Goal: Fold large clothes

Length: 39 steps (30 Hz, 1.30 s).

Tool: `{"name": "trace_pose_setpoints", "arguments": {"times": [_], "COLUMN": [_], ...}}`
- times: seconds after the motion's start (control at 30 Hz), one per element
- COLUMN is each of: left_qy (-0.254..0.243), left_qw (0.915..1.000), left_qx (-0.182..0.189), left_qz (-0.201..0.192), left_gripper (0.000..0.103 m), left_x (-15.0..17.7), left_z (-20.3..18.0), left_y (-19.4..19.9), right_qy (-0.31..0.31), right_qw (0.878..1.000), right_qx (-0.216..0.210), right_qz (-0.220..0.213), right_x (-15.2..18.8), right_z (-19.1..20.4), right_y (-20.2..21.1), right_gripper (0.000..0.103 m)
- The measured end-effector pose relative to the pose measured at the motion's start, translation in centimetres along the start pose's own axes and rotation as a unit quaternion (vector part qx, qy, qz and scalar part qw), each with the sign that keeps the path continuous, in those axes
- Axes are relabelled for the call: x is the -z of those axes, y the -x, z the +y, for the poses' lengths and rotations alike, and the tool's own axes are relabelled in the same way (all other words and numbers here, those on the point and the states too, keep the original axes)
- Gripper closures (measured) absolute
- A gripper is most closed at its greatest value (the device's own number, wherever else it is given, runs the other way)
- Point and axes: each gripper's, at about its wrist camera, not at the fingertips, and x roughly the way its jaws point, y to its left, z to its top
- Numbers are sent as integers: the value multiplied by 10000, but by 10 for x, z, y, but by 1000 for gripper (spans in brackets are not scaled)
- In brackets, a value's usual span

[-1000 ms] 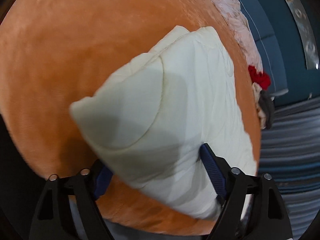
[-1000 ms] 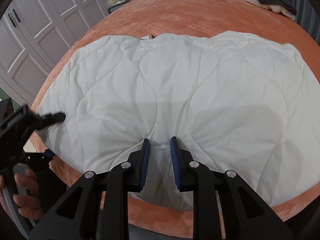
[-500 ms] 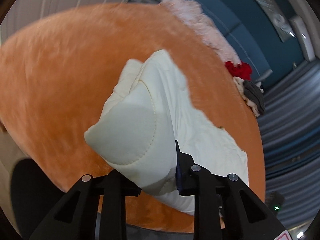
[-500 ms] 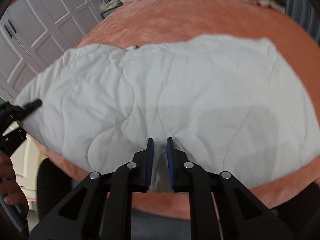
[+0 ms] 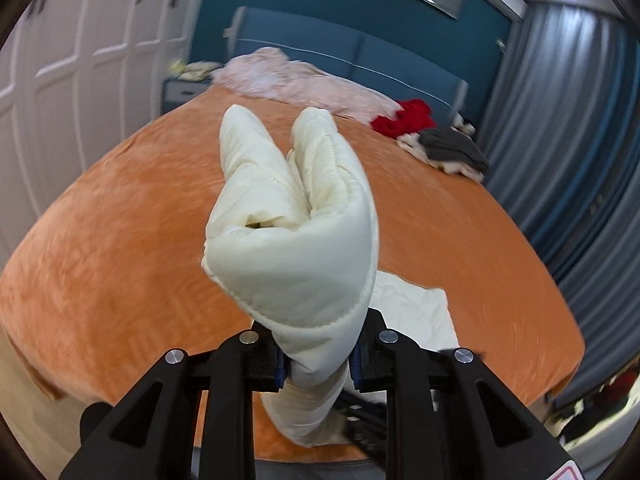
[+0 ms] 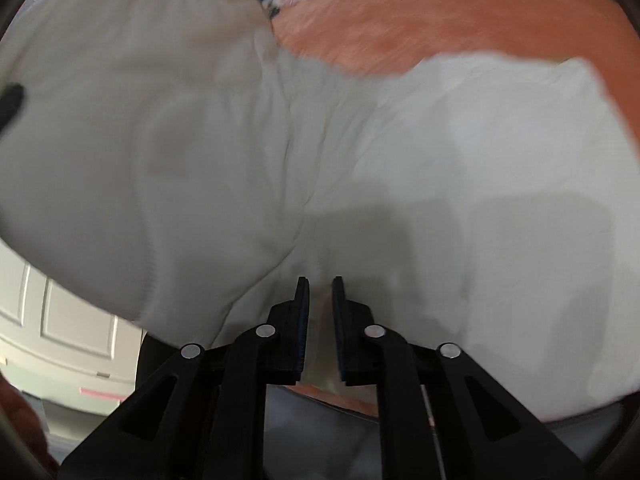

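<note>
1. Through the left wrist camera, we are clamping the left gripper [image 5: 318, 360] on a bunched corner of the cream quilted padded garment [image 5: 296, 240], raised clear above the orange plush bedspread [image 5: 120, 240]. Only here are we seeing the far pile: a pink fluffy garment [image 5: 296, 82], a red cloth [image 5: 404, 120], a grey knit [image 5: 452, 146].

2. Through the right wrist camera, we are pinching the right gripper [image 6: 320, 320] on the garment's near edge [image 6: 460, 200]; its body is lying spread on the bedspread [image 6: 440, 16], the left part lifting. We are judging the first fold only beginning.
</note>
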Motion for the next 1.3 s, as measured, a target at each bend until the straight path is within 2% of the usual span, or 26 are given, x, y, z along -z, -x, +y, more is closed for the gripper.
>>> {"name": "trace_pose_setpoints", "arguments": {"times": [0.1,0.23,0.33,0.47,0.7,0.77,0.83,0.87,0.9,0.93,0.97,1.03,1.13,1.2,1.3], "left_qy": [-313,-768,-946,-1126,-1274,-1311,-1353,-1347,-1293,-1230,-1132,-973,-724,-562,-163], "left_qw": [9995,9961,9931,9877,9799,9802,9801,9799,9800,9804,9821,9829,9859,9886,9910], "left_qx": [31,134,167,251,303,247,223,266,378,470,494,761,767,550,263], "left_qz": [92,409,669,1052,1503,1462,1435,1450,1466,1465,1425,1364,1303,1280,1302], "left_gripper": [84,84,83,83,78,75,63,57,43,36,36,26,24,24,24], "left_x": [3,12,22,43,85,91,94,94,93,93,90,85,79,75,70], "left_z": [-25,-62,-82,-102,-123,-127,-130,-131,-131,-130,-127,-118,-94,-74,-38], "left_y": [-12,-34,-50,-76,-113,-115,-111,-108,-102,-96,-87,-68,-47,-39,-37], "right_qy": [-147,-373,-485,-597,-646,-619,-582,-563,-544,-522,-468,-357,-80,87,297], "right_qw": [9985,9933,9881,9838,9839,9849,9857,9862,9864,9865,9859,9856,9860,9870,9896], "right_qx": [438,965,1345,1562,1517,1469,1422,1389,1370,1350,1352,1328,1230,1146,908], "right_qz": [-290,-519,-562,-643,-685,-681,-690,-700,-732,-771,-869,-981,-1121,-1128,-1074], "right_x": [-1,4,9,11,21,21,25,25,24,23,21,19,11,5,-9], "right_z": [-28,-63,-81,-102,-105,-107,-105,-103,-101,-103,-98,-89,-70,-57,-38], "right_y": [45,93,116,133,147,148,154,157,160,162,170,180,193,194,185], "right_gripper": [91,90,90,90,90,90,89,86,78,73,69,64,55,47,43]}}
